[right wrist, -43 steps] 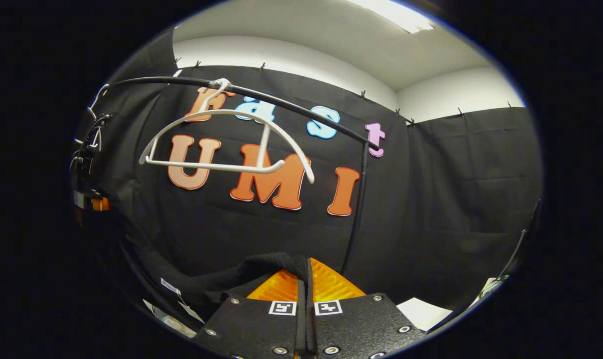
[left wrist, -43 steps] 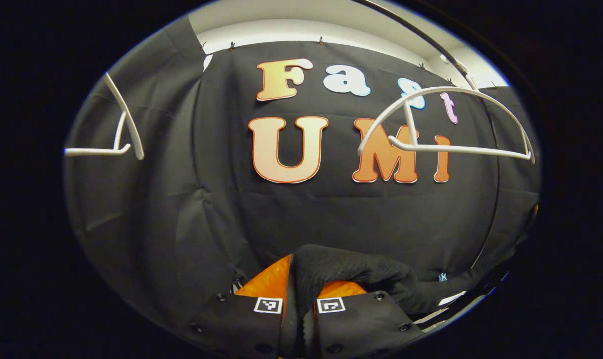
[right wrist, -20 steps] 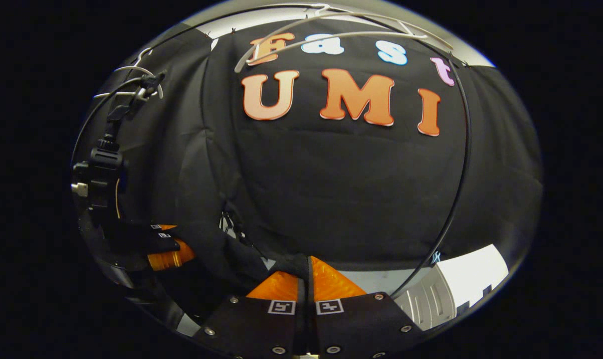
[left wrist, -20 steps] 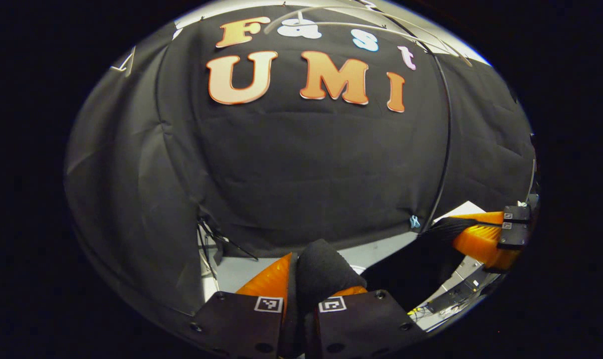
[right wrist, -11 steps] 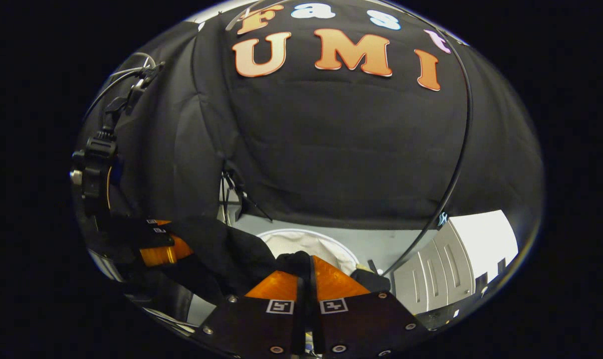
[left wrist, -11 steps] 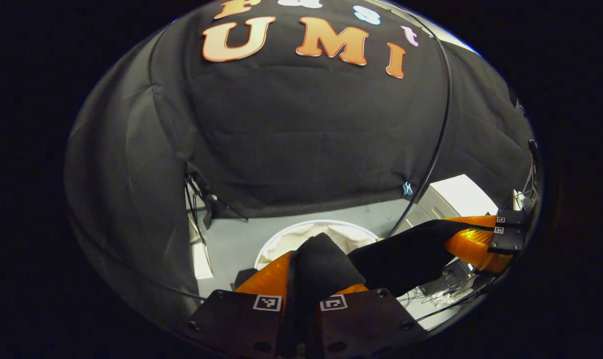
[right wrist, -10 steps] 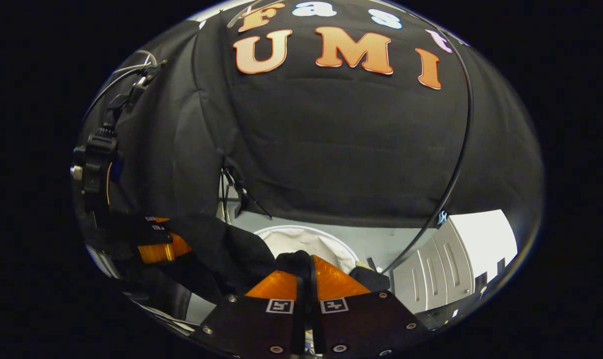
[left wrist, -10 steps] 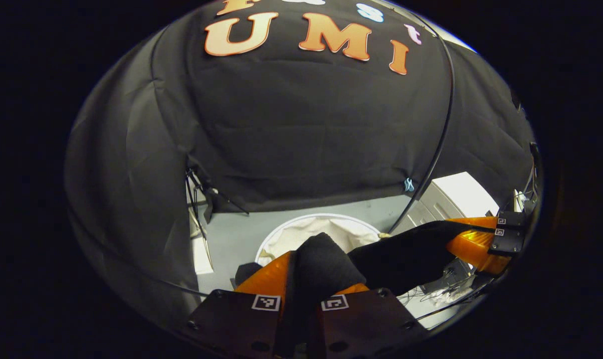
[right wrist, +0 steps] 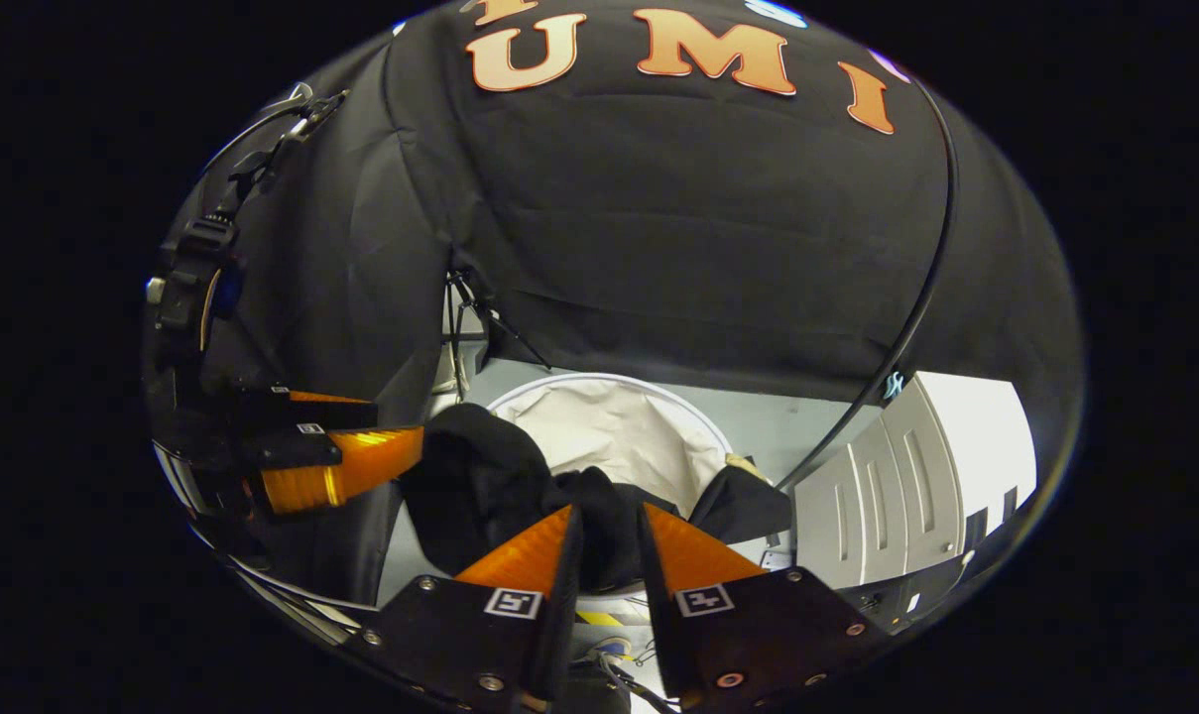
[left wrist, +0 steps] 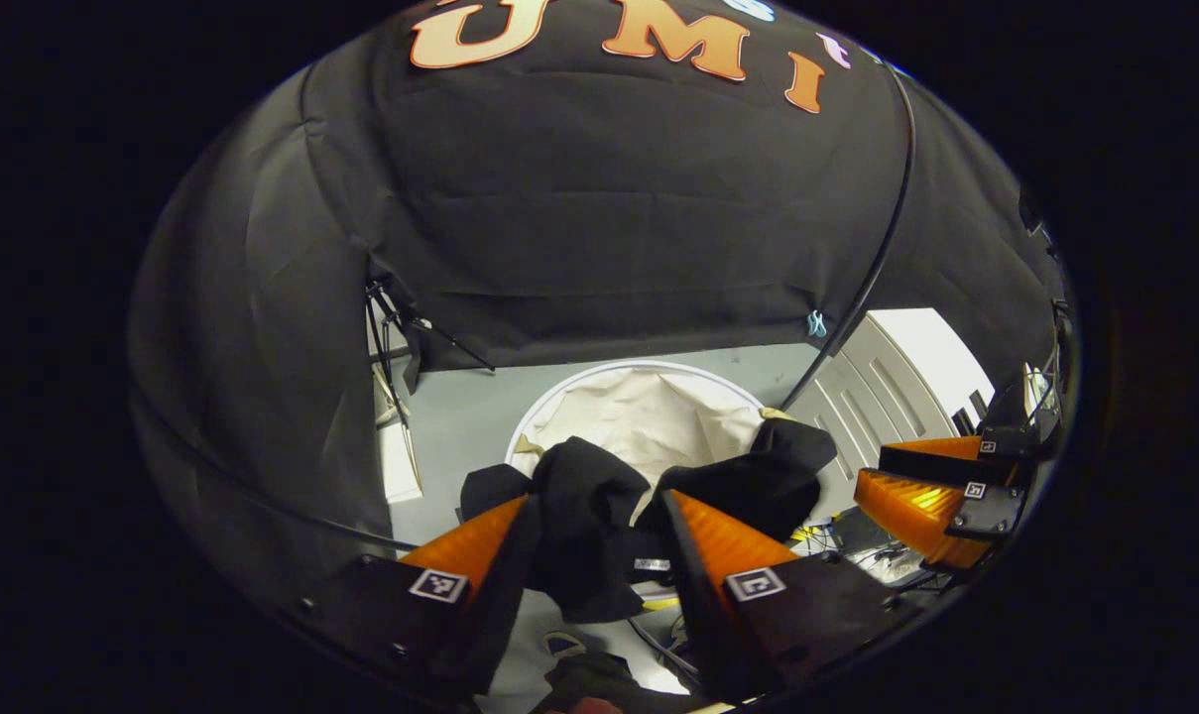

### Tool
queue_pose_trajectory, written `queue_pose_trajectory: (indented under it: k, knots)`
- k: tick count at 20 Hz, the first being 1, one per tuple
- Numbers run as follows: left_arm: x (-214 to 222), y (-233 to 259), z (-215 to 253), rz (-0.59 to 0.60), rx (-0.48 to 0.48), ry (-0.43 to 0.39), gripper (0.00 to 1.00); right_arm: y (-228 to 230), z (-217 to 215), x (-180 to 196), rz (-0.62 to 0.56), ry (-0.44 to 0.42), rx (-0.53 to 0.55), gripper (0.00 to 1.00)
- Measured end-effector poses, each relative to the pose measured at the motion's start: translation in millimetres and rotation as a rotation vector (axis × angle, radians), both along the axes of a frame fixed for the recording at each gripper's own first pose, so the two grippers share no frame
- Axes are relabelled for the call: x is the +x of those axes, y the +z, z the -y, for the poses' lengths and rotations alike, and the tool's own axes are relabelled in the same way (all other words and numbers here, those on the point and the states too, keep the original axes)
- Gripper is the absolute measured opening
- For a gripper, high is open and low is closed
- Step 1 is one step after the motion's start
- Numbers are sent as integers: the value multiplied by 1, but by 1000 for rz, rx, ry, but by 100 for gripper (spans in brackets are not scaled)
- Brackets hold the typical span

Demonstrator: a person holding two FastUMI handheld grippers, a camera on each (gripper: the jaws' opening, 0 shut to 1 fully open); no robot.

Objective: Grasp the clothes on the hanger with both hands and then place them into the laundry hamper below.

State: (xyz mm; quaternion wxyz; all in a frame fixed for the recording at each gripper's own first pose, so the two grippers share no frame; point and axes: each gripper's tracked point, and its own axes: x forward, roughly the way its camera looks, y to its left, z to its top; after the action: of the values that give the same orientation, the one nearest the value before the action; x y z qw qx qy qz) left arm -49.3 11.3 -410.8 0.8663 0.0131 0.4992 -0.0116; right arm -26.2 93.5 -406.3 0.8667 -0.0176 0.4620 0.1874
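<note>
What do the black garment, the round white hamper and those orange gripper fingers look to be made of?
Black garment: soft matte cloth, perhaps knit; it folds and droops limply. Round white hamper: cream fabric lining, wrinkled, on a stiff pale rim. Orange gripper fingers: probably moulded plastic or rubber, ribbed, with a slight sheen.

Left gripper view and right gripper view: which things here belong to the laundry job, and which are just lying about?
Job:
black garment, draped over the hamper's near rim
white laundry hamper
left gripper, open
right gripper, open

Lying about:
white cabinet
black pole
stand legs
</note>
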Motion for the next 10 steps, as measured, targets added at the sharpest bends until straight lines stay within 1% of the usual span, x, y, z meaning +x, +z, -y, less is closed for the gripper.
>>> queue_pose_trajectory:
  k: [1,2,3,4,5,6,8,10]
  knots:
    - [-3,-2,1,-2,7,2,84,0,-1,-3,-5,0,-1,41]
    - [-5,-3,-2,-6,9,7,94,-3,-1,-4,-12,1,-10,49]
    - [-8,-4,-2,-14,6,15,98,-5,2,-7,-22,-1,-17,67]
    - [-11,-3,-1,-20,1,24,99,-6,3,-9,-31,-6,-19,82]
    - [-13,-4,-2,-24,-2,29,99,-6,4,-13,-43,-15,-20,90]
    - [-15,-3,-4,-24,-2,32,100,-6,6,-16,-48,-25,-17,93]
    - [-17,-1,-7,-16,3,29,99,-5,10,-19,-54,-43,-18,94]
    - [-22,4,-6,-6,6,25,100,-3,13,-22,-55,-54,-18,94]
